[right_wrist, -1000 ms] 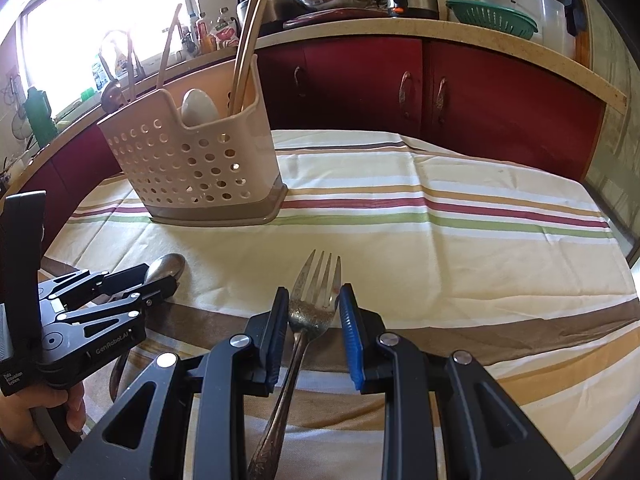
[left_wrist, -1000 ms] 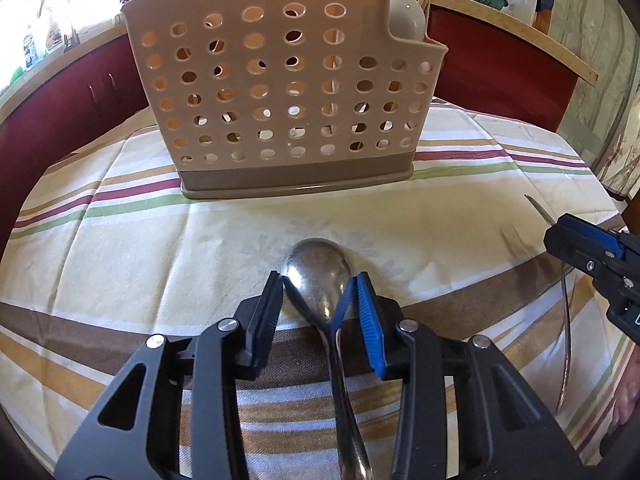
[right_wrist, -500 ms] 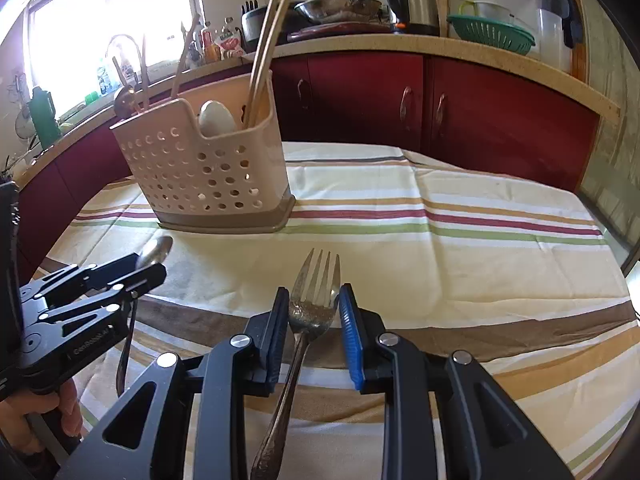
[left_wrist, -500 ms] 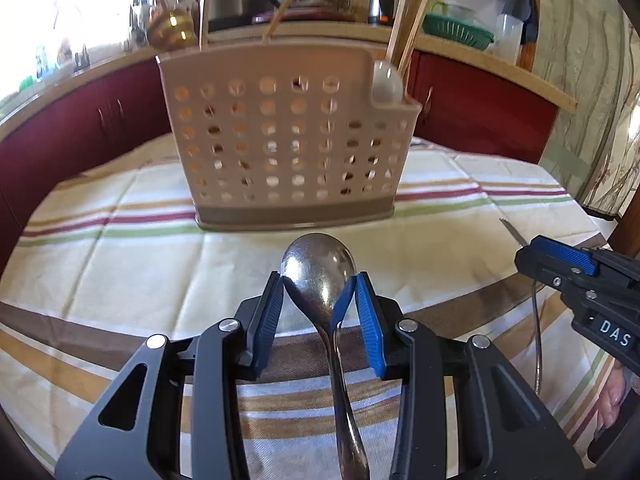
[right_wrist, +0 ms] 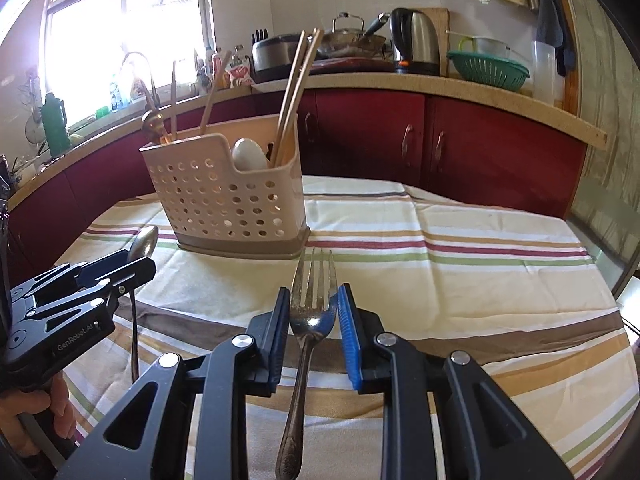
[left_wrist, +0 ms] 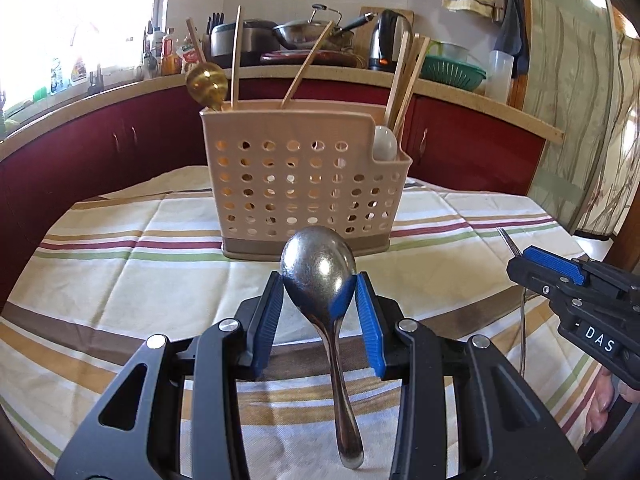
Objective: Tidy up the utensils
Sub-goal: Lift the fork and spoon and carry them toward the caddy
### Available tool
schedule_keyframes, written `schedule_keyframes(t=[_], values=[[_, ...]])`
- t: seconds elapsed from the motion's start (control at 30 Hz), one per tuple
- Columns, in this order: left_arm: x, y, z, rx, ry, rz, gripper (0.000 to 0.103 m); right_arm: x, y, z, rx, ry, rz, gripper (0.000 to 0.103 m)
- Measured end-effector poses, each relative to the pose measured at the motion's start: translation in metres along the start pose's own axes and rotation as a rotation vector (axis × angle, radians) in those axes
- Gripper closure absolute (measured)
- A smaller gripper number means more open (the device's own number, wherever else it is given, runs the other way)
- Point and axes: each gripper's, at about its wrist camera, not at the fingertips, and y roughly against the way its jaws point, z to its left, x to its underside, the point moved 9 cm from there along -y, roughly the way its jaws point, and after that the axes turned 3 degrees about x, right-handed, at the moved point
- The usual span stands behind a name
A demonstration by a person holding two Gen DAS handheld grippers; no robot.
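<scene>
Left gripper [left_wrist: 318, 300] is pinching the spoon [left_wrist: 318, 270] by its bowl, right gripper [right_wrist: 314, 314] pinching the fork [right_wrist: 311, 312] by its head, both hanging short of the caddy [right_wrist: 228, 208]. Stiff, light, slick steel: handles dangling, likely pivoting.

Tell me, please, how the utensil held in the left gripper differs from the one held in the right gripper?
The spoon in the left gripper has a rounded, solid bowl; the fork in the right gripper ends in thin separate tines. The spoon's head looks wider, so the left jaws stand further apart. The spoon looks smooth and shiny; the fork looks duller and speckled. Both are metal, clamped at the head, handles trailing back, facing the beige caddy.
</scene>
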Motion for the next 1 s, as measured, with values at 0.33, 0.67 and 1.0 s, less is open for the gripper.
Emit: schedule_keyframes(t=[0.33, 0.67, 1.0], values=[[-0.001, 0.018, 0.001, -0.002, -0.004, -0.052, 0.067, -0.003, 0.013, 0.007, 0.006, 0.006, -0.042, 0.078], [-0.003, 0.033, 0.005, -0.009, 0.002, -0.092, 0.067, -0.007, 0.024, 0.014, 0.006, 0.016, -0.078, 0.078], [-0.012, 0.05, 0.013, -0.025, -0.003, -0.15, 0.067, -0.015, 0.034, 0.023, 0.006, 0.028, -0.127, 0.079]])
